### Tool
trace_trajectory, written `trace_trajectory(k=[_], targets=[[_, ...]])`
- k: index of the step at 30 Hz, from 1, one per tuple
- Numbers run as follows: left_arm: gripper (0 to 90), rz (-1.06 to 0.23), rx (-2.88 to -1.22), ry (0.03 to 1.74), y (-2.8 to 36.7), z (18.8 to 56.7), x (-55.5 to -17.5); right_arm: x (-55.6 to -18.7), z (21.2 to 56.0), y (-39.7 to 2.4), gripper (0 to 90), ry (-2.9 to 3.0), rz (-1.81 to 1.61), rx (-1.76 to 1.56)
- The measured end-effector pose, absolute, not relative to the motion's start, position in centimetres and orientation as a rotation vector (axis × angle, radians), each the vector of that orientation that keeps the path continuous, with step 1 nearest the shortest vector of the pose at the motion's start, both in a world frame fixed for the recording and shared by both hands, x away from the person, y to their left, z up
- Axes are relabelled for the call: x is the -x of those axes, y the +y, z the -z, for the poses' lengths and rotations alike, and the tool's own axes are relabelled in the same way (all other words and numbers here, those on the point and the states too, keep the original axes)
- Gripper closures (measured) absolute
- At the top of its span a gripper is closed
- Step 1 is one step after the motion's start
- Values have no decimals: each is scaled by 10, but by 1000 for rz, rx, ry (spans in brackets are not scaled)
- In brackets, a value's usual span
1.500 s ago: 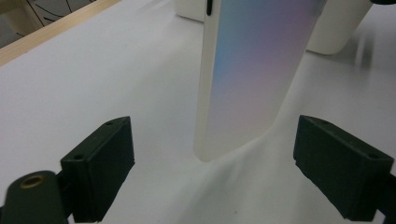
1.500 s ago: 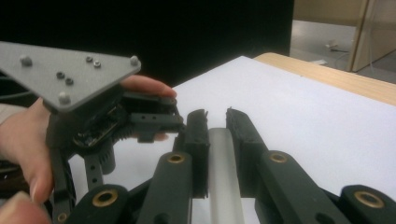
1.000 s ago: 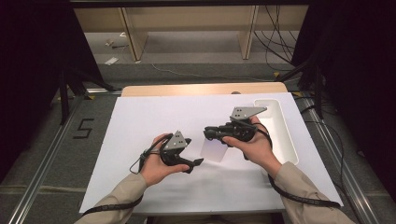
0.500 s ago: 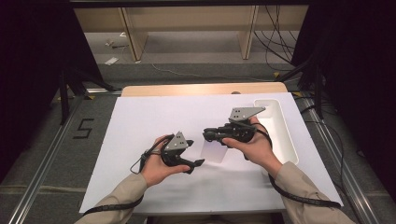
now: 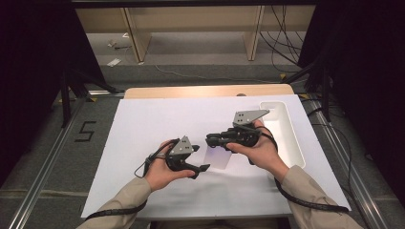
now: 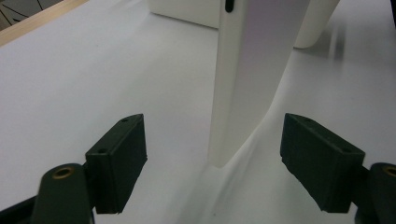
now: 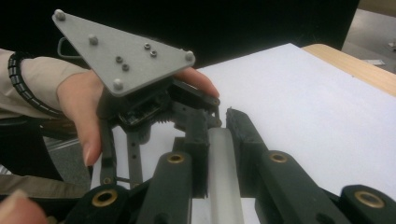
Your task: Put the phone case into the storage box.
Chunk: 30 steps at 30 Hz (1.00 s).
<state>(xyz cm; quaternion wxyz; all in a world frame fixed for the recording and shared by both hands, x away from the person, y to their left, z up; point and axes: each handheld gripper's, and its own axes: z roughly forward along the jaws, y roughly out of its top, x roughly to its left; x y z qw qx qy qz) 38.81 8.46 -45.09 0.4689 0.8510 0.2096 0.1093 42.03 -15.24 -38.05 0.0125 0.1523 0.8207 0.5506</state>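
A thin white slab hangs on edge just above the white table cover, at the centre. My right gripper points left and is shut on the slab's top edge; in the right gripper view the pale edge sits clamped between the jaws. My left gripper points right, just left of the slab and a little nearer to the person. In the left gripper view its jaws stand wide open, and the slab rises between them without touching either pad.
A long white tray lies along the table's right side, close behind the right hand. The bare wooden table edge shows at the far side. Cables trail from both grippers toward the person.
The left gripper has crept slightly right toward the slab. The right gripper and the slab have hardly moved.
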Motion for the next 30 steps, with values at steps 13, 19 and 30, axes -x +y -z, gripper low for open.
trace_trajectory(k=[13,19,30], targets=[[268,-252,-2091,495,84,454,-388,-417,379,-149,800,2579,-1728,-452],[334,-214,-2101,462,82,456,-388,-417,379,-149,800,2580,-1735,-454],[499,-169,-2111,396,81,460,-389,-417,379,-149,800,2588,-1743,-460]])
